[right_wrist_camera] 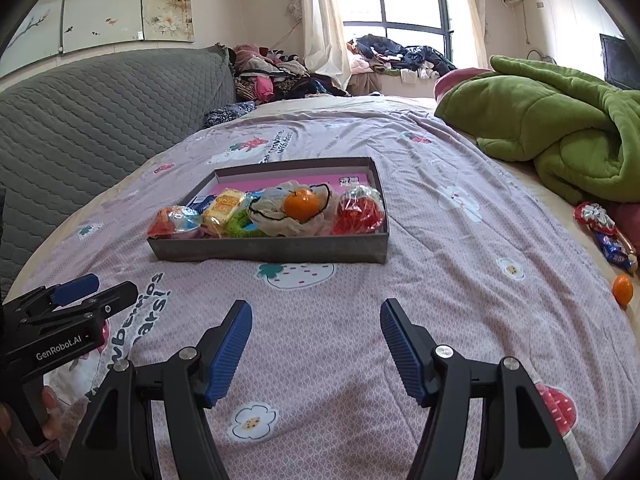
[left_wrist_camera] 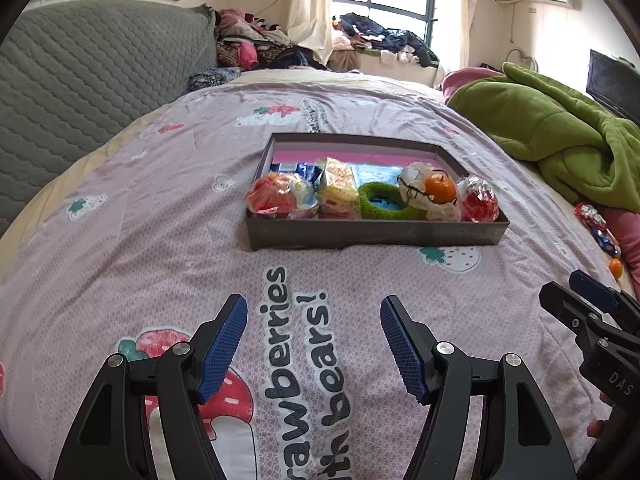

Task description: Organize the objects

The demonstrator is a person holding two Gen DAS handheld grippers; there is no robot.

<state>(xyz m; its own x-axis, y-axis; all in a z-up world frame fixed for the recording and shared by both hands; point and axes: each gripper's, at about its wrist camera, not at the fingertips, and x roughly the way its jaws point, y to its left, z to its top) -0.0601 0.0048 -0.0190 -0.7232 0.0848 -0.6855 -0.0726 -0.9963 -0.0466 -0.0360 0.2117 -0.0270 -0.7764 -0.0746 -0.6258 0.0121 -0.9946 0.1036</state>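
A shallow grey box with a pink inside sits on the bed. In it lie an orange on a white cloth, a green ring, a yellow snack pack and red wrapped items. A loose orange and wrapped sweets lie at the right bed edge. My left gripper is open and empty, short of the box. My right gripper is open and empty, also short of the box.
A green blanket is heaped at the right. A grey quilted headboard runs along the left. Clothes are piled by the window. The bed cover is pink with strawberry prints.
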